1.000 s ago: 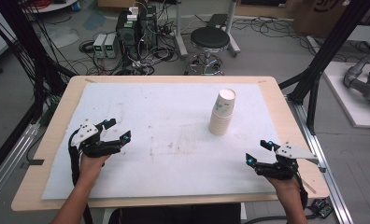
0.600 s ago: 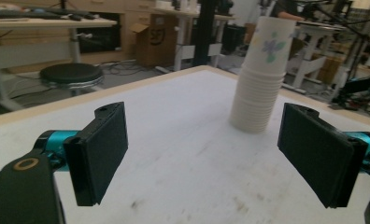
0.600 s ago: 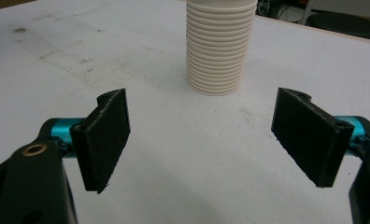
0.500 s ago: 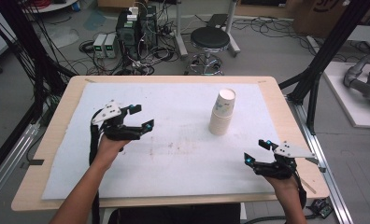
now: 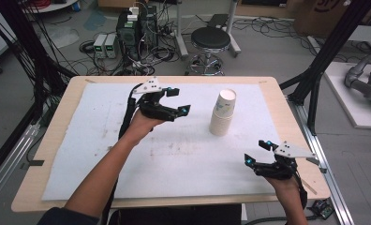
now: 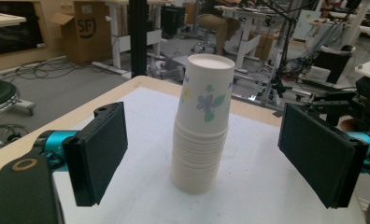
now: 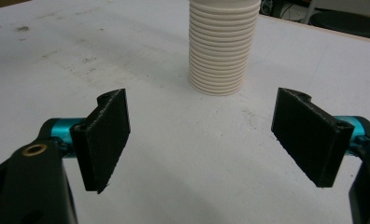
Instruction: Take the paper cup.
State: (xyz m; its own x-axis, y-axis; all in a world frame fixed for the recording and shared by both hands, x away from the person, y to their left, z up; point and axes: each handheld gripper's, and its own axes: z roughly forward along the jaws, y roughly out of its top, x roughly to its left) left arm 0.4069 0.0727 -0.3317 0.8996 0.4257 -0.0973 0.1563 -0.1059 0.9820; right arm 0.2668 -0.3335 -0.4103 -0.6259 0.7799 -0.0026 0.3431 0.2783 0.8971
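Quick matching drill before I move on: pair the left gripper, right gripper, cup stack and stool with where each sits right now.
1. left gripper
2. right gripper
3. cup stack
4. stool

a. on the floor beyond the table
b. near the table's front right corner
c. upright on the white mat, right of centre
d. raised over the mat, jaws open toward the cups

Pairs: 1-d, 2-b, 3-c, 4-a

Matt paper cups (image 6: 202,125), ribbed rims; table cover (image 5: 174,154) looks like scuffed cloth.
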